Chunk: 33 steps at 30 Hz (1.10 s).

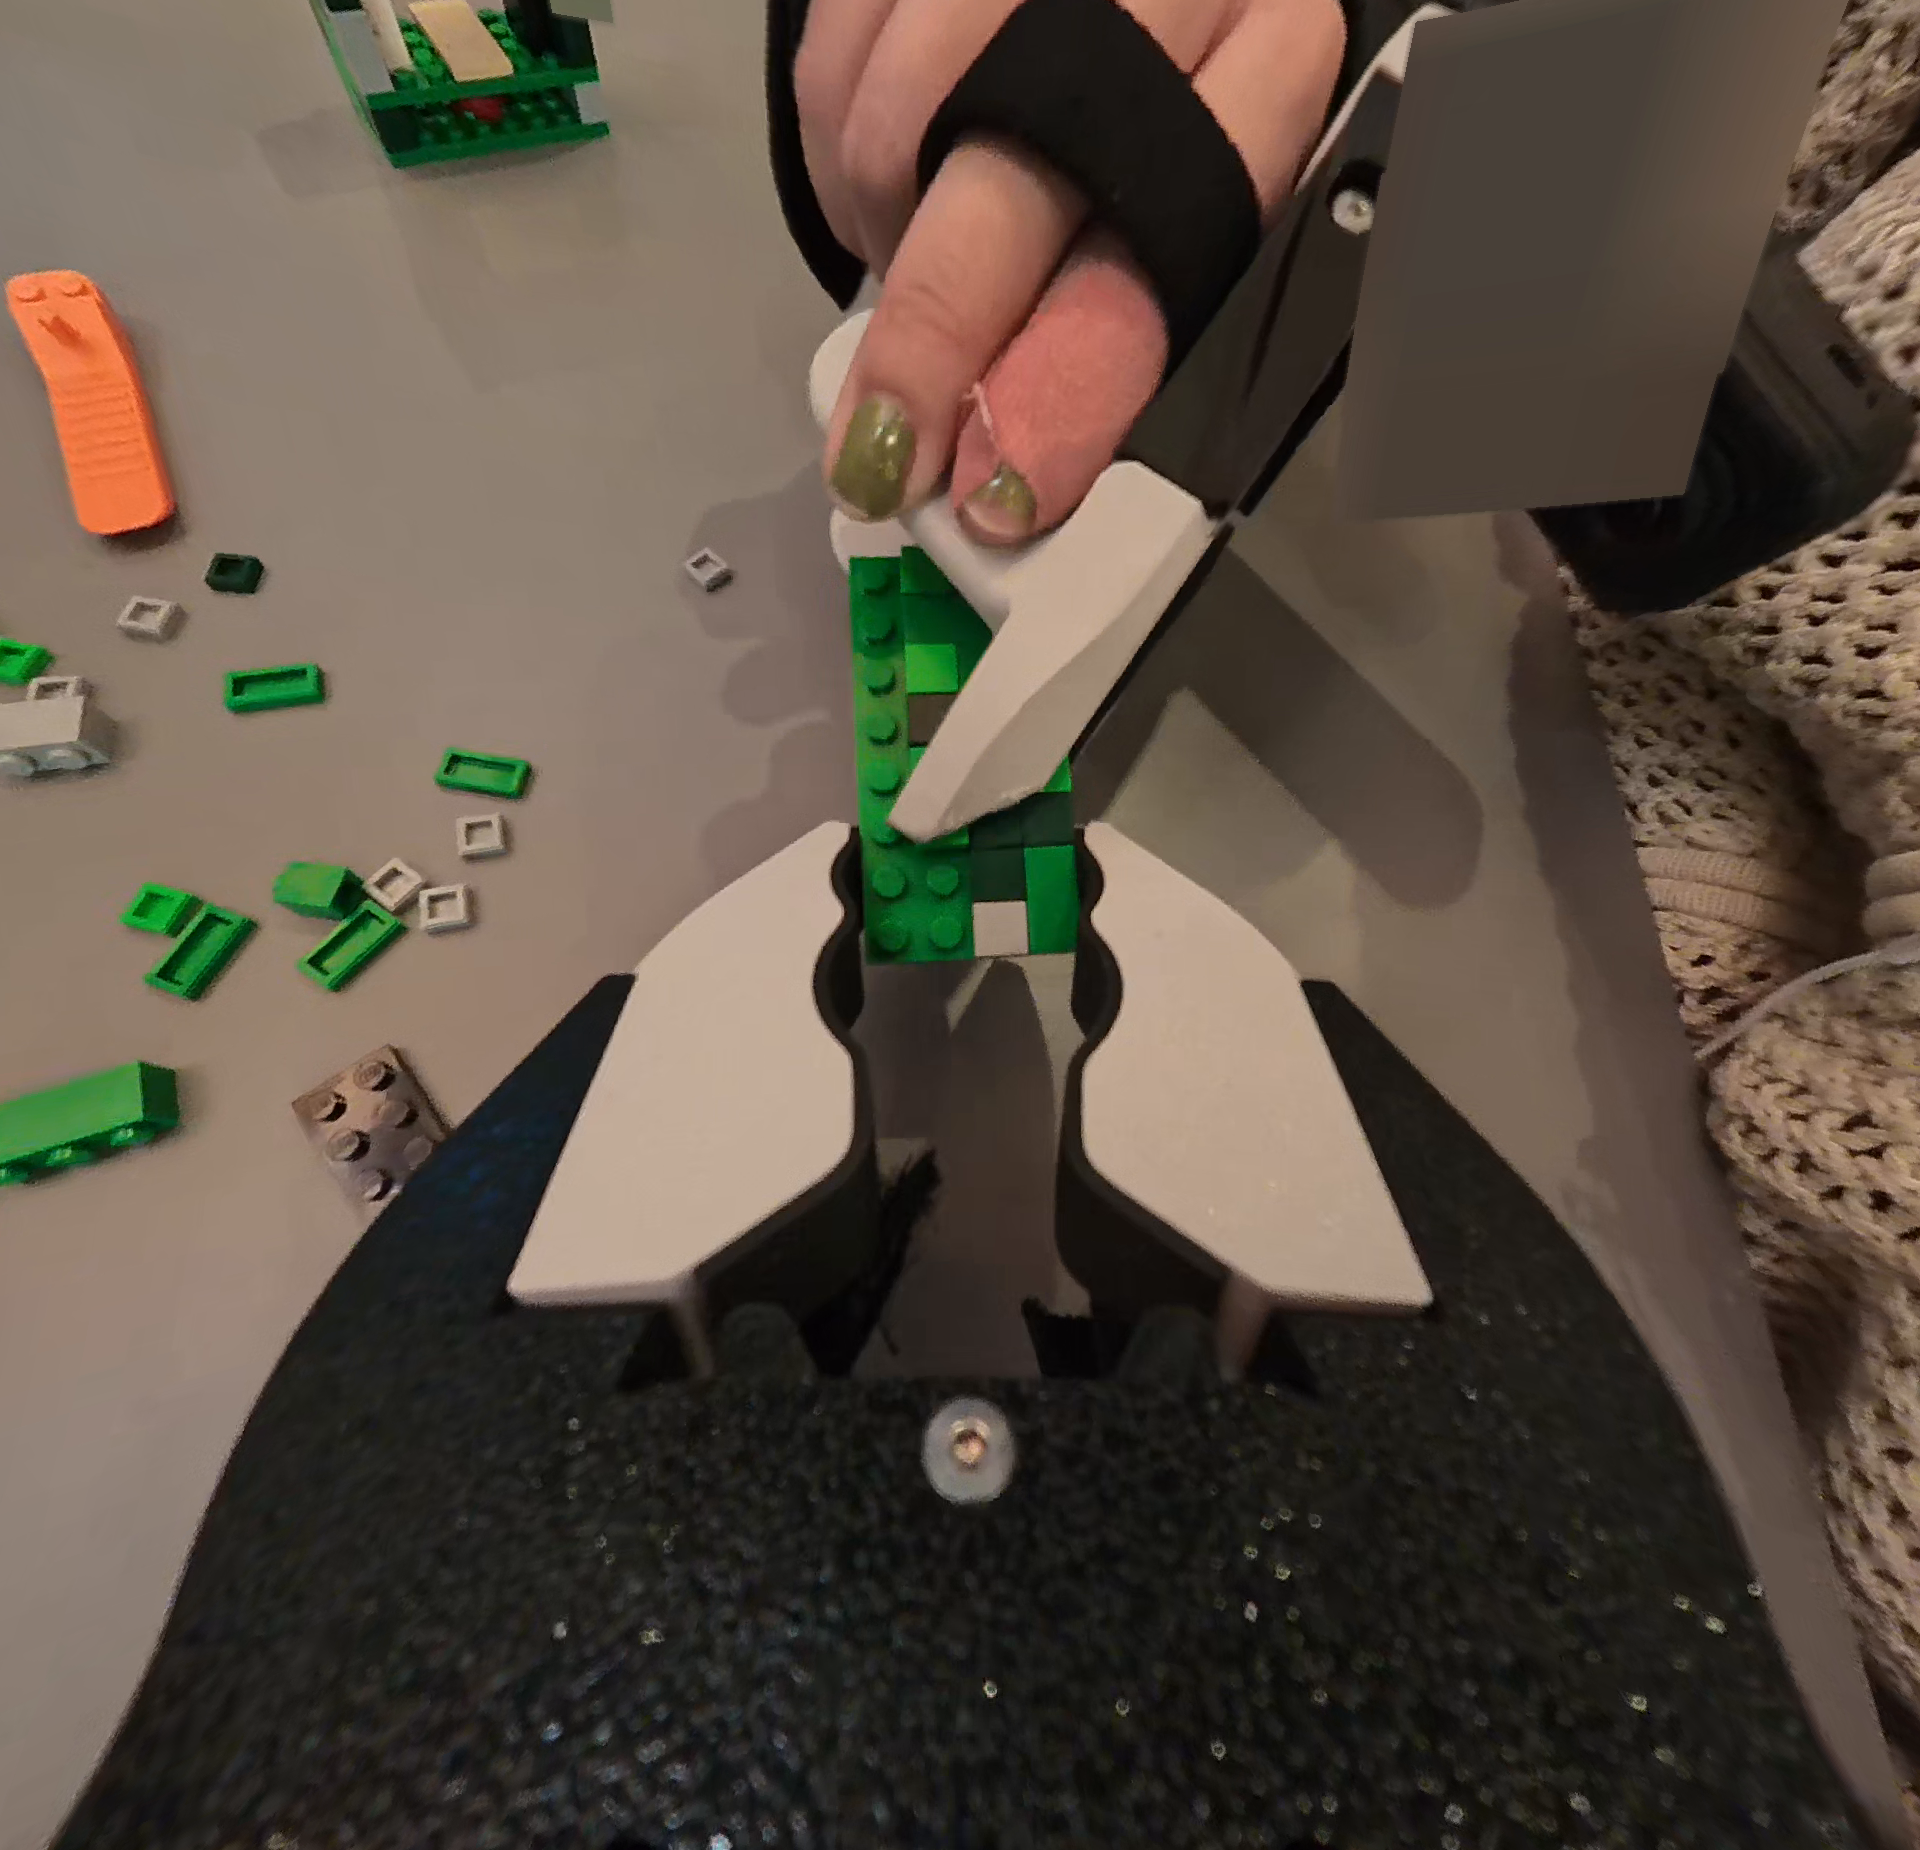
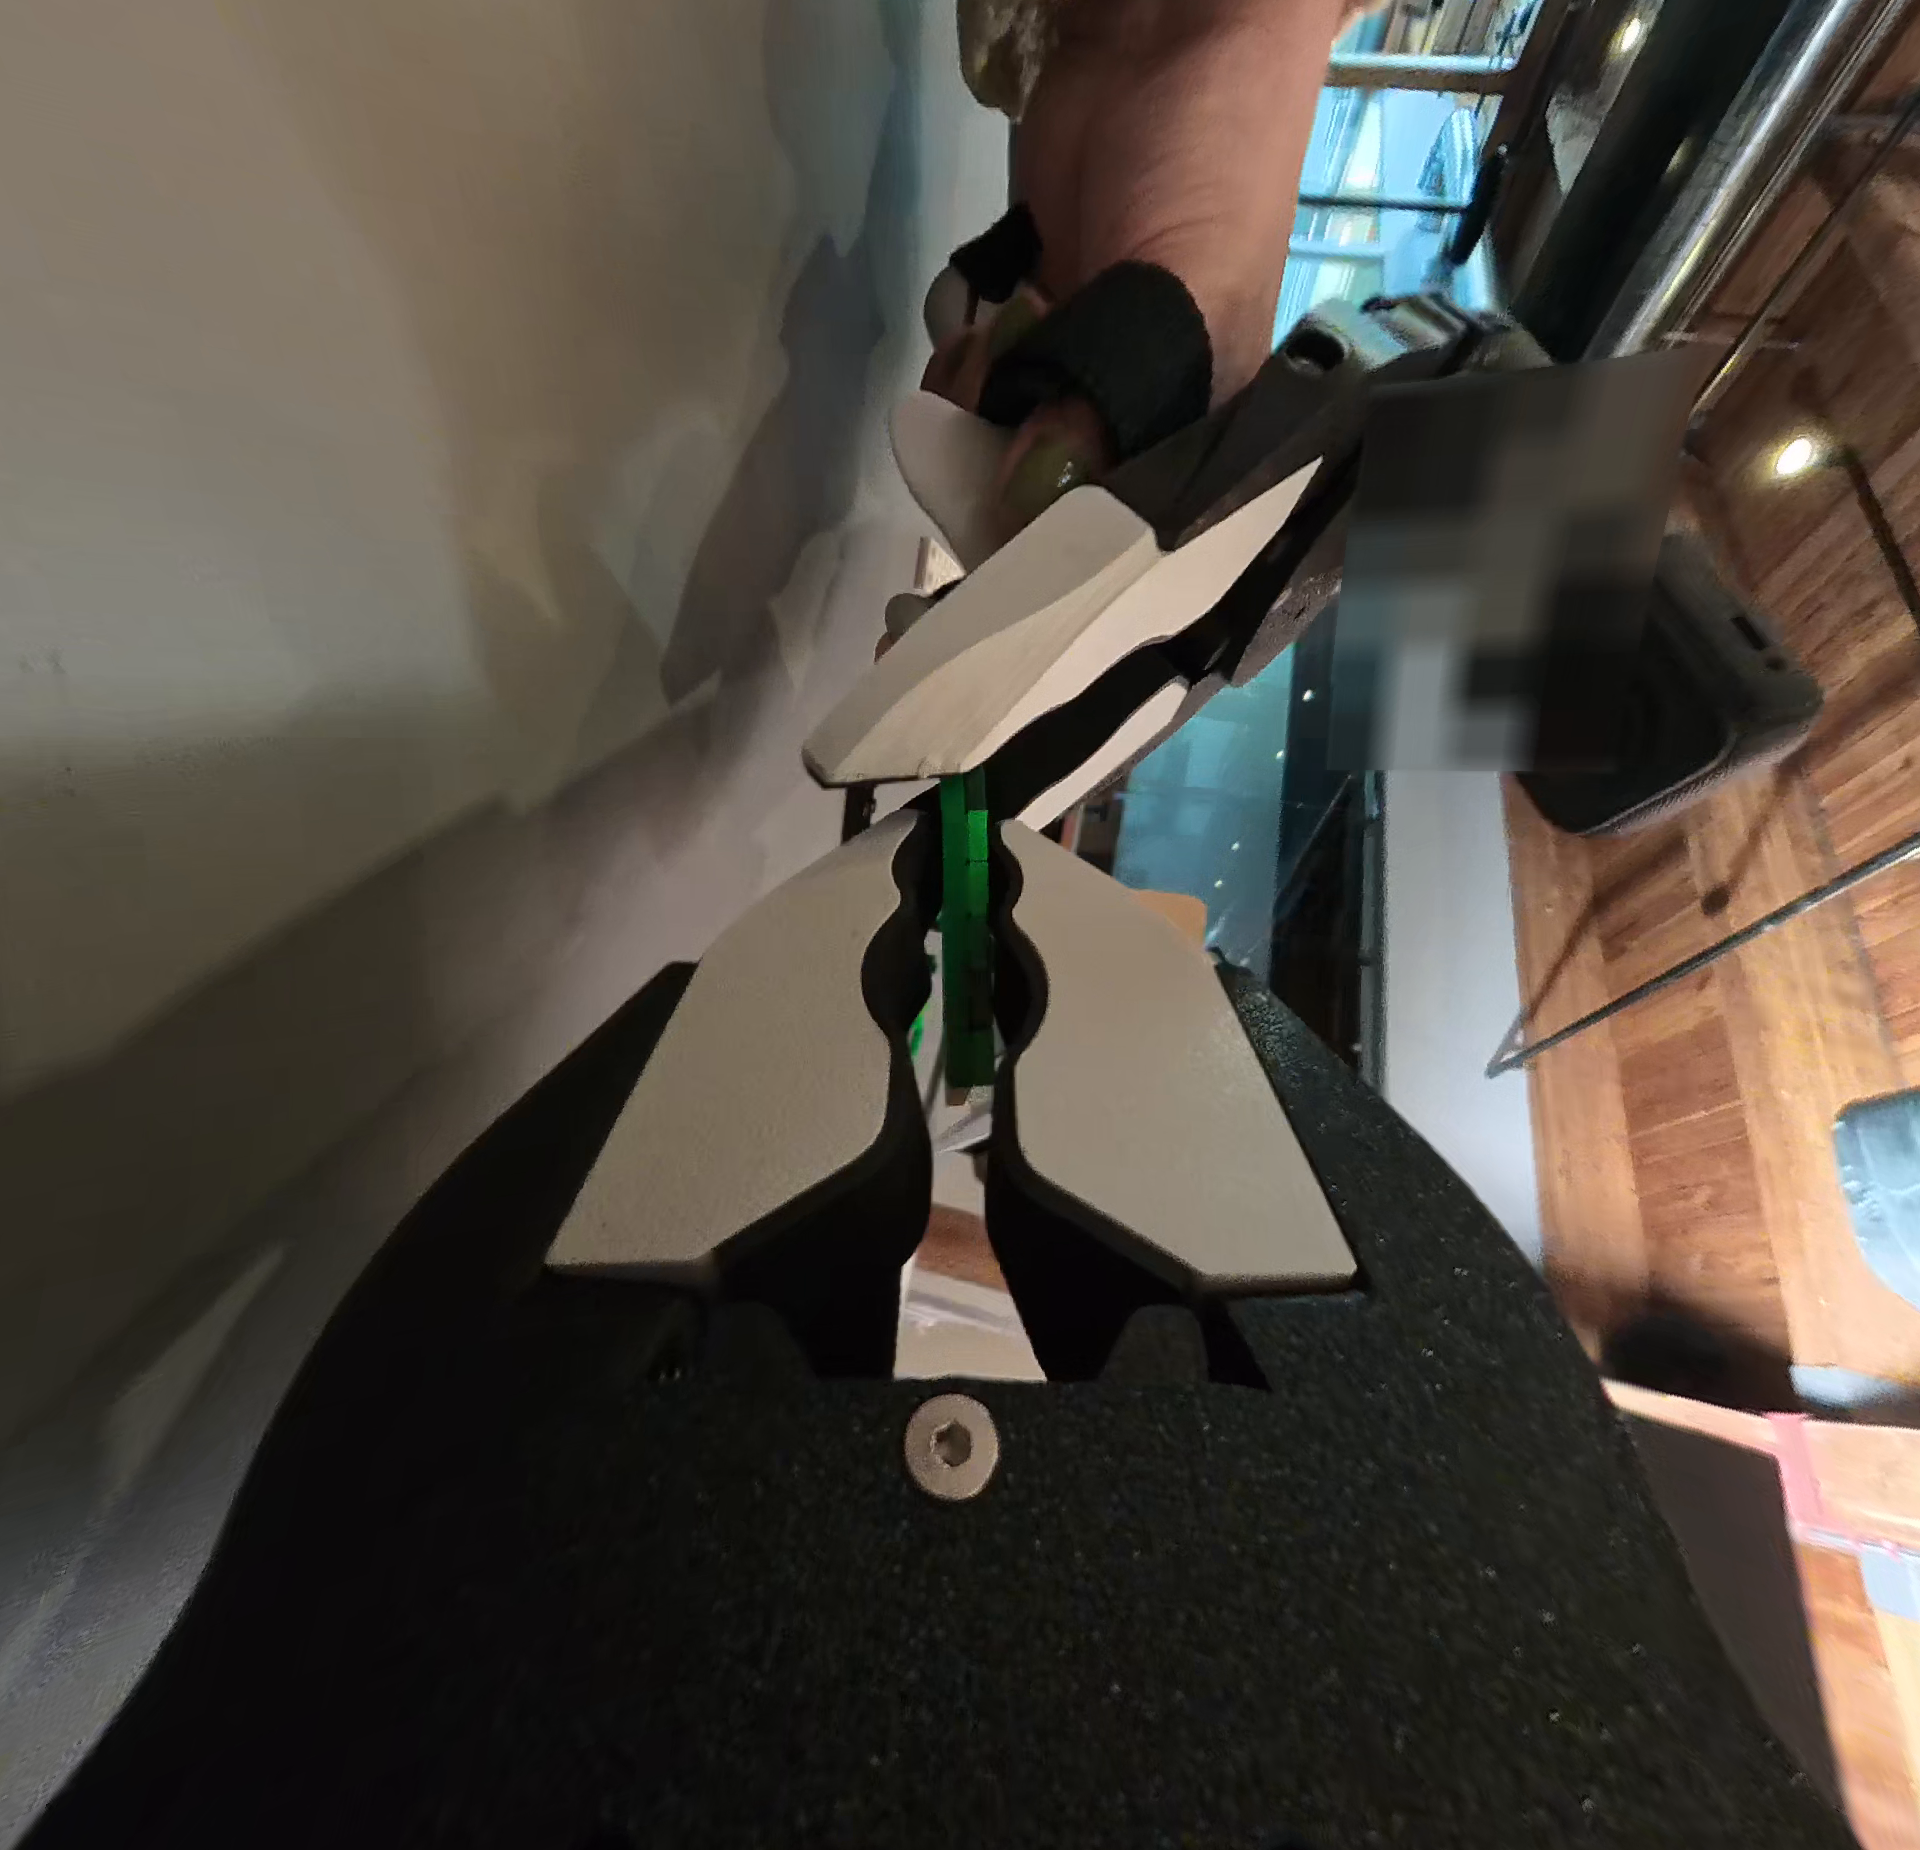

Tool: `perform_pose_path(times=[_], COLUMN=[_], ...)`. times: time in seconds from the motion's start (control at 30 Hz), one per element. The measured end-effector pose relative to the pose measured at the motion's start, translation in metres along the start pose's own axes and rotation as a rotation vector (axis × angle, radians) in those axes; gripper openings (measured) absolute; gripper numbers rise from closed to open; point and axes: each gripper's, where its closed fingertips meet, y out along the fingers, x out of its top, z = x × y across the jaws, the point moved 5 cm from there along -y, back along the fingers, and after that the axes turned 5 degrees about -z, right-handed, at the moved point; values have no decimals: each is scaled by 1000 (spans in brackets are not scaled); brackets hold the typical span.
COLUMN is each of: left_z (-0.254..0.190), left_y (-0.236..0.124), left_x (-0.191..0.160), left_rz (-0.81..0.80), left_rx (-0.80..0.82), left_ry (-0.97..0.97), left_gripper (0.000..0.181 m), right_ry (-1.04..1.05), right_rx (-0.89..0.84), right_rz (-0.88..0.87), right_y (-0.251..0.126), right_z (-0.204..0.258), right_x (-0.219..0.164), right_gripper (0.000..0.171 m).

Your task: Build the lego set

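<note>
A flat green lego panel (image 1: 914, 907), with dark green, grey and white squares, is held above the grey table (image 1: 499, 387). My left gripper (image 1: 971, 896) is shut on its near end. My right gripper (image 1: 935, 792) reaches in from the upper right, held by a hand (image 1: 1039, 190), with its fingers closed over the panel's middle. In the right wrist view the panel (image 2: 961, 865) shows edge-on between my right gripper's (image 2: 961, 855) shut fingers, and the left gripper (image 2: 935, 782) crosses it just beyond.
A partly built green, white and black lego model (image 1: 457, 65) stands far left. An orange brick separator (image 1: 94, 418), loose green tiles (image 1: 348, 943), small grey tiles (image 1: 478, 834), a grey plate (image 1: 369, 1135) and a green brick (image 1: 83, 1114) lie left. A knit sleeve (image 1: 1766, 865) is at right.
</note>
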Motion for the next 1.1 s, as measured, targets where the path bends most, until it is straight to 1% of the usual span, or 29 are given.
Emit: perform_pose_path(times=[0.17,0.2,0.3,0.37,0.4,0.47,0.5,0.53,0.6,0.67,0.77,0.87,0.93,1.0,1.03,1.1], left_z=[-1,-1,-3,-2,-2,-4,-4,-4,-4,-4,-6,-7,-6,-5,-3,2], left_y=[5,6,5,3,3,3,3,2,2,2,5,8,10,11,12,12], left_x=[-5,-5,-2,-1,0,2,3,4,5,6,6,5,3,2,1,-3], left_rz=[50,51,21,13,8,-18,-35,-50,-60,-50,-3,24,36,45,45,62], left_rx=[10,10,4,26,24,-9,-30,-37,-40,-9,41,65,65,81,91,113], left_ry=[30,36,37,42,35,-2,-20,-30,-22,19,89,121,116,120,120,125], left_gripper=[37,37,39,49,51,50,45,38,37,37,37,37,37,37,37,37], right_ry=[-99,-92,13,97,104,94,91,78,45,-26,-173,-234,-198,-31,46,151], right_rx=[38,43,37,20,8,-12,-22,-34,-48,-55,-9,48,58,57,66,74], right_rz=[-11,-13,-34,-52,-49,-47,-49,-51,-46,-34,-33,-34,-33,-31,-27,4], right_y=[-1,-1,-3,-5,-5,-7,-7,-8,-8,-8,-10,-12,-11,-11,-11,-12], right_z=[6,6,3,0,-1,-3,-3,-4,-5,-6,-7,-7,-5,-2,-1,1], right_x=[1,1,0,-1,-3,-4,-4,-4,-3,-3,-2,-1,-1,-2,-3,-8], right_gripper=[7,7,6,7,6,6,6,7,6,6,6,6,6,7,11,38])
